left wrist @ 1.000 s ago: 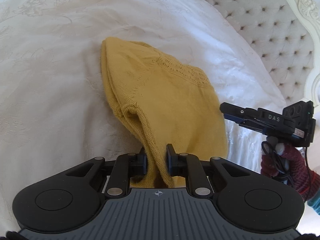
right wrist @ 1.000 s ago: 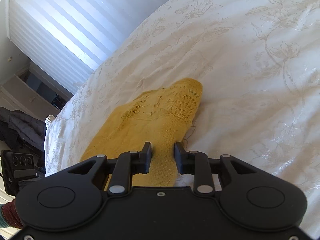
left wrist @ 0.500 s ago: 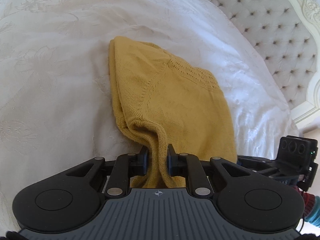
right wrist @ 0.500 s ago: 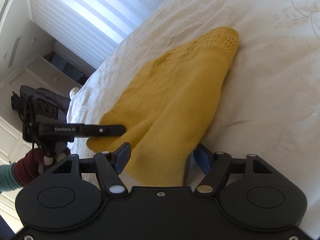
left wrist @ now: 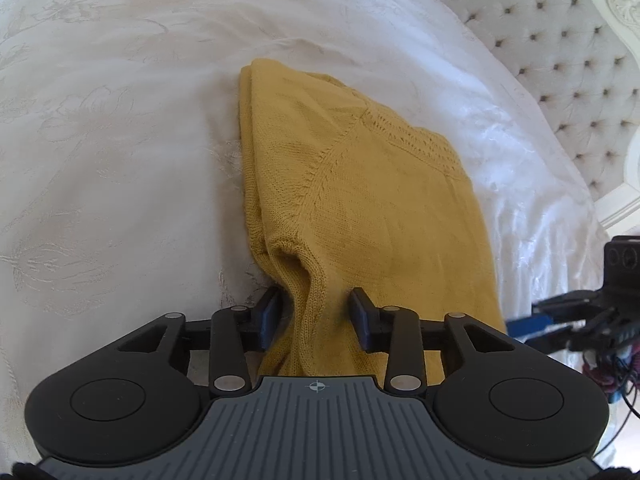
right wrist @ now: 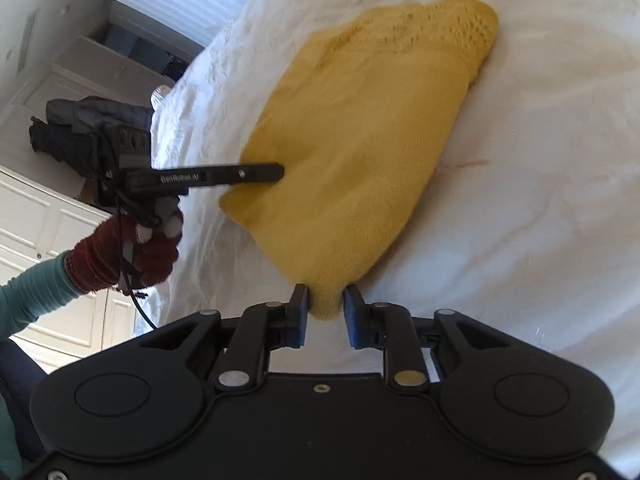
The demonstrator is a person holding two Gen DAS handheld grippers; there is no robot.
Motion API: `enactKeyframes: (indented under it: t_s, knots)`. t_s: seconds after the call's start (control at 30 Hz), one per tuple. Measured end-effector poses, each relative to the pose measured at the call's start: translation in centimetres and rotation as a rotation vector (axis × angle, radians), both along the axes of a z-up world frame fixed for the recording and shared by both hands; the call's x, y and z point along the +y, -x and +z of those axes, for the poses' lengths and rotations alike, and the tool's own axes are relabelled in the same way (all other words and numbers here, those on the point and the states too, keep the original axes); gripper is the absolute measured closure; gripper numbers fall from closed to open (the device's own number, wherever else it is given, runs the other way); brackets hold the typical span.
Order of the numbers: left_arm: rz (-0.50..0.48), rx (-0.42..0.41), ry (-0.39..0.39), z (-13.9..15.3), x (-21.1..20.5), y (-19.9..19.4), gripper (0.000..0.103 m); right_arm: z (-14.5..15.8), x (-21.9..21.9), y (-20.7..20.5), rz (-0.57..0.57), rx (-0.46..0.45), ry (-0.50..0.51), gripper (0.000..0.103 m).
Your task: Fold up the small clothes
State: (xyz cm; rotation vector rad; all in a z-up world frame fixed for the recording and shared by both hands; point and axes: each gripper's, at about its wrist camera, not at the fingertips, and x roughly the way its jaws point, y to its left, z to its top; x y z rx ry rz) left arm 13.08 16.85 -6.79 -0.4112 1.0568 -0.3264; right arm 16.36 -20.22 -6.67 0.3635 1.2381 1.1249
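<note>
A mustard yellow knitted garment (left wrist: 360,200) lies folded on the white bedspread (left wrist: 120,140); it also shows in the right wrist view (right wrist: 360,140). My left gripper (left wrist: 316,316) is open, its jaws standing apart on either side of the garment's near edge. My right gripper (right wrist: 325,312) has its jaws narrowly apart around the garment's near corner, which sits between the blue pads (right wrist: 354,320). The left gripper shows from the side in the right wrist view (right wrist: 224,174), over the garment's left edge. The right gripper shows blurred at the right edge of the left wrist view (left wrist: 580,316).
A tufted white headboard (left wrist: 560,40) stands at the back right. White cabinets (right wrist: 40,240) and a dark jacket (right wrist: 80,120) stand beyond the bed's left side. A red-gloved hand (right wrist: 128,252) holds the left gripper.
My left gripper has opened and let go of the garment's near edge. My right gripper opened, drew back to the near corner, and its jaws have narrowed there. The garment now lies flatter.
</note>
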Motion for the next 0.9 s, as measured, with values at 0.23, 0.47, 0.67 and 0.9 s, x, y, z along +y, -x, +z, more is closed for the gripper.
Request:
enactKeyframes:
  t_s: [0.23, 0.47, 0.67, 0.9]
  knots:
    - [-0.03, 0.003, 0.067, -0.7, -1.0, -0.3, 0.035, -1.2, 1.1, -3.8, -0.314, -0.084, -0.061, 0.024]
    - [-0.007, 0.024, 0.165, -1.5, -1.1, -1.3, 0.041, -3.8, 3.6, -6.7, -0.364, -0.062, -0.13, 0.024]
    - [0.06, 0.103, 0.266, -2.0, -0.6, -1.5, 0.087, -4.5, 4.4, -7.6, -0.383, -0.047, -0.094, 0.064]
    - [0.016, 0.095, 0.328, 1.4, -2.7, 0.9, 0.088, 0.5, 2.1, -4.5, -0.396, -0.064, -0.022, 0.068]
